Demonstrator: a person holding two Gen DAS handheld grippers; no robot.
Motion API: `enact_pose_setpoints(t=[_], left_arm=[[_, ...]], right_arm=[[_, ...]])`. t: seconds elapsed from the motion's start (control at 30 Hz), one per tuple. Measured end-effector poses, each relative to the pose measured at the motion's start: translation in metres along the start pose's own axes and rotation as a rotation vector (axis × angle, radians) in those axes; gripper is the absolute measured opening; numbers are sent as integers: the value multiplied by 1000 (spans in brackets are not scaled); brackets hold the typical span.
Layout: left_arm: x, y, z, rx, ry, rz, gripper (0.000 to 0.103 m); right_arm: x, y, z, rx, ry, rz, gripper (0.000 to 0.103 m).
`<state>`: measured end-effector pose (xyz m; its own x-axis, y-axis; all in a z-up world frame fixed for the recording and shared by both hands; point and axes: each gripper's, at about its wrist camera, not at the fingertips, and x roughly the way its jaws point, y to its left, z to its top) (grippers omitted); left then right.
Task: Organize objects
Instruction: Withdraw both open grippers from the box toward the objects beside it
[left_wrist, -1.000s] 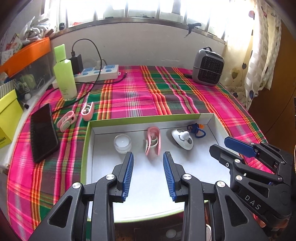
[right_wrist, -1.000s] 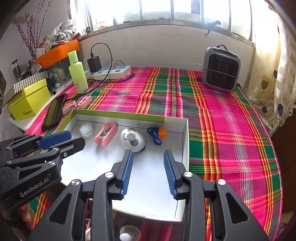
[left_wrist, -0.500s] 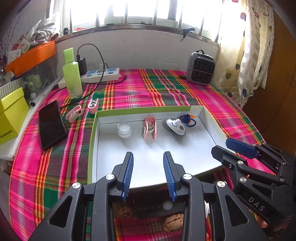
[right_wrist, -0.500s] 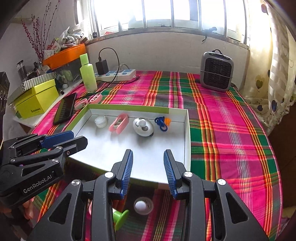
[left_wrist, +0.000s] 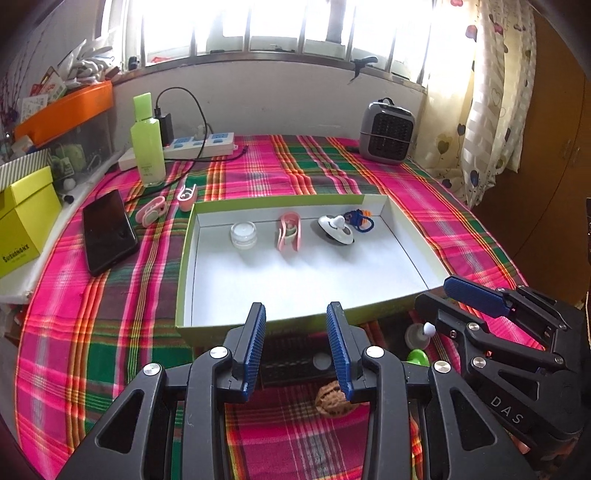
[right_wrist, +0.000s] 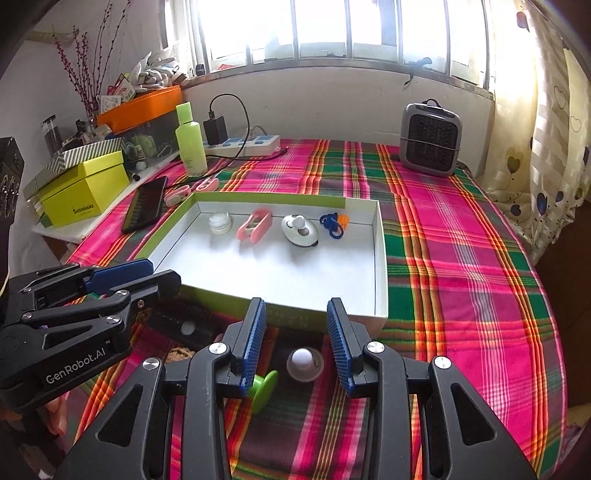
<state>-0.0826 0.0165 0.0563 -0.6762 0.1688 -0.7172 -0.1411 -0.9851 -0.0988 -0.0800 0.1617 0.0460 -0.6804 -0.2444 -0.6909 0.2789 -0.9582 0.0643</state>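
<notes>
A white tray with a green rim (left_wrist: 280, 323) (right_wrist: 380, 258) lies on the plaid cloth. Along its far wall stand a small white jar (left_wrist: 243, 234) (right_wrist: 220, 222), a pink clip (left_wrist: 290, 236) (right_wrist: 255, 229), a white round gadget (left_wrist: 336, 229) (right_wrist: 300, 230) and a blue-and-orange trinket (left_wrist: 360, 220) (right_wrist: 334, 222). In front of the tray lie a walnut (left_wrist: 330, 402), a black block (left_wrist: 295, 360) (right_wrist: 188, 325), a green piece (right_wrist: 264, 384) and a white-knobbed cap (right_wrist: 304, 362). My left gripper (left_wrist: 296, 314) (right_wrist: 159, 271) hangs open over the tray's near edge. My right gripper (right_wrist: 295, 308) (left_wrist: 434, 291) is open above the cap.
Left of the tray are a black phone (left_wrist: 107, 230), two pink clips (left_wrist: 151, 214), a green bottle (left_wrist: 147, 147), a power strip (left_wrist: 199, 144) and a yellow box (left_wrist: 22, 218). A grey heater (right_wrist: 432, 142) stands at the back right. A curtain hangs on the right.
Both grippers have drawn back toward the near side, so the tray looks farther off. The walnut, black block, green piece and white cap in front of it have come into view.
</notes>
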Motion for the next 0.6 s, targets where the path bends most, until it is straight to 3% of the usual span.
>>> enact_pose_setpoints(t=[0.6], left_arm=[[-7,25,-40,-45,43,-44,42]], right_arm=[[-11,-6,-29,26,19,10,36]])
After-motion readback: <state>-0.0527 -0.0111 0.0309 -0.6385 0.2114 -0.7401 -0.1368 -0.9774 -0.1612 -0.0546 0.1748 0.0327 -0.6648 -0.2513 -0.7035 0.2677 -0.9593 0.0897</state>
